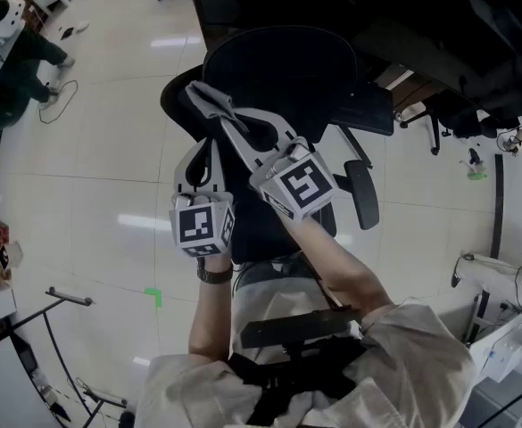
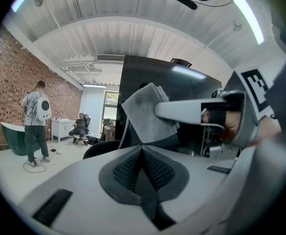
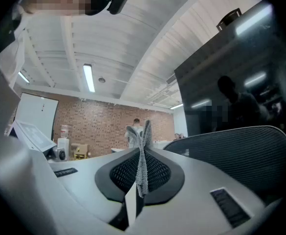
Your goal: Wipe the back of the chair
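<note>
From above, the black office chair [image 1: 278, 69] stands in front of me, its mesh back [image 3: 240, 155] filling the right of the right gripper view. My right gripper [image 1: 218, 112] reaches over the chair's left edge, shut on a grey cloth [image 1: 203, 94]. Between its pads the cloth [image 3: 143, 173] stands as a thin upright fold. The left gripper [image 1: 205, 157] hangs just below and left of it, beside the chair, shut with nothing in it. In the left gripper view the shut left gripper [image 2: 142, 150] points at the cloth [image 2: 145, 114] held in the right gripper's white jaw.
A dark desk [image 1: 421, 43] with screens runs behind the chair at the upper right. The chair's armrest [image 1: 364, 191] sticks out on the right. A person [image 2: 35, 126] stands far off on the white floor, and another sits [image 2: 79, 127] beyond. Green tape [image 1: 154, 297] marks the floor.
</note>
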Motion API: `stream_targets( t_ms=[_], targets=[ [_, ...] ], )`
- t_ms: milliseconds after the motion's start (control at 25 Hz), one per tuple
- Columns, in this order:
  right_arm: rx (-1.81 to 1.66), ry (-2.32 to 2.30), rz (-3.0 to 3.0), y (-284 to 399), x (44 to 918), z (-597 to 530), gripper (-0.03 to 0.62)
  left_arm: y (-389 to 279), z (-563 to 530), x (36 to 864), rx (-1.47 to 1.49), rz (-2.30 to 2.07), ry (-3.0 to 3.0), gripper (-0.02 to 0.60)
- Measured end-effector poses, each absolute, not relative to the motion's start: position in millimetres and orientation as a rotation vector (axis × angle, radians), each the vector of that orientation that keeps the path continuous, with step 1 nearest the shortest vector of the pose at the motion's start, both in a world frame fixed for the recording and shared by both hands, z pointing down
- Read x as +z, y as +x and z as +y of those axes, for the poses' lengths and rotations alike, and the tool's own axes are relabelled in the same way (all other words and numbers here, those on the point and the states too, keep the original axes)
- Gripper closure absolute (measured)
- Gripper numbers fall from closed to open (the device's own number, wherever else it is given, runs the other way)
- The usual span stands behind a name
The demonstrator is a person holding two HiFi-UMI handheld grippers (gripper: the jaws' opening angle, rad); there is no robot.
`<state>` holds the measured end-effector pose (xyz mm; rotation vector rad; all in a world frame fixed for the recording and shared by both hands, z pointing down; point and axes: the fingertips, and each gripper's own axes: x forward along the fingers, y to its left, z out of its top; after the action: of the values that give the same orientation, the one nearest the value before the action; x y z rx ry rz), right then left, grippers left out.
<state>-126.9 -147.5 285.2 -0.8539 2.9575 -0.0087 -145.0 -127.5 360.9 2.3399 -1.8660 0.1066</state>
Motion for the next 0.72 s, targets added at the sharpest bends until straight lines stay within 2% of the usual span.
stream_targets(
  t_ms=[120,280,440,560,720],
  targets=[
    [0.028,-0.970,2.880,-81,280,-203,0.571,-138,-139,362,0.111,-1.877,2.321,0.574],
    [-0.029,-1.329,2.721,38,279,-268,0.571,-117,-142,372,0.134,-1.872,2.289,0.574],
    [-0.152,-1.620,2.512,141,299,-282,0.571,-90,-132,386,0.207,-1.825,2.286,0.574],
    [-0.231,-1.552,2.544,119,322,-268,0.571,-80,-128,388,0.233,-1.811,2.296,0.574],
    [-0.288,-1.205,2.774,-12,353,-232,0.571,-92,-116,397,0.268,-1.827,2.255,0.574]
  ],
)
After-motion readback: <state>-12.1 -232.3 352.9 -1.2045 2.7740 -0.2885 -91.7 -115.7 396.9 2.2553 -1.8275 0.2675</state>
